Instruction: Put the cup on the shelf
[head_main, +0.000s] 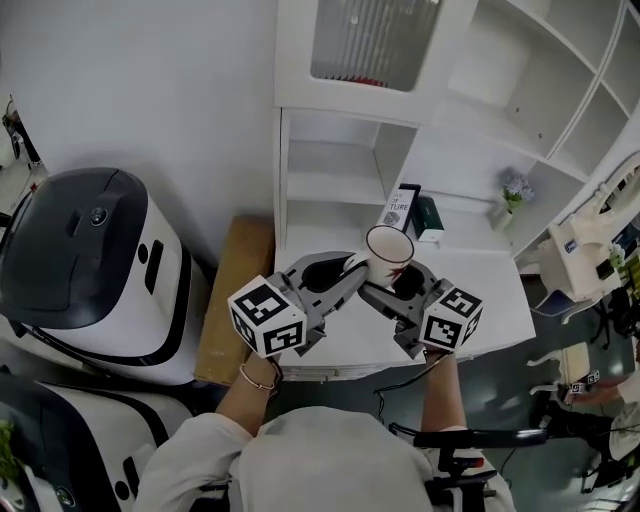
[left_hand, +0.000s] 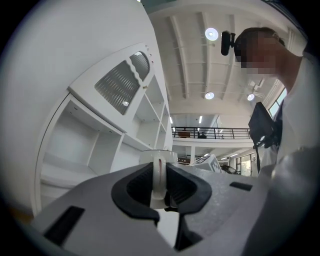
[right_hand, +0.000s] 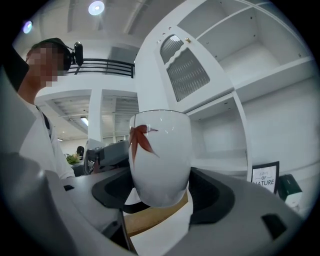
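Clearly mid-carry: at centre-left of the head view the left gripper (head_main: 340, 278) is clenched on the handle of the cup (head_main: 388, 250), which stands upright over the white counter (head_main: 490, 300). Just right of it, the right gripper (head_main: 400, 290) clasps the cup's body (pads seemingly pressing its sides). The next move probably calls for a steady forward lift into a bay of the shelf (head_main: 330, 190) at upper centre, then release.

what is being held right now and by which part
The cup: the left gripper is clamped on its handle, and the right gripper grips its lower body.
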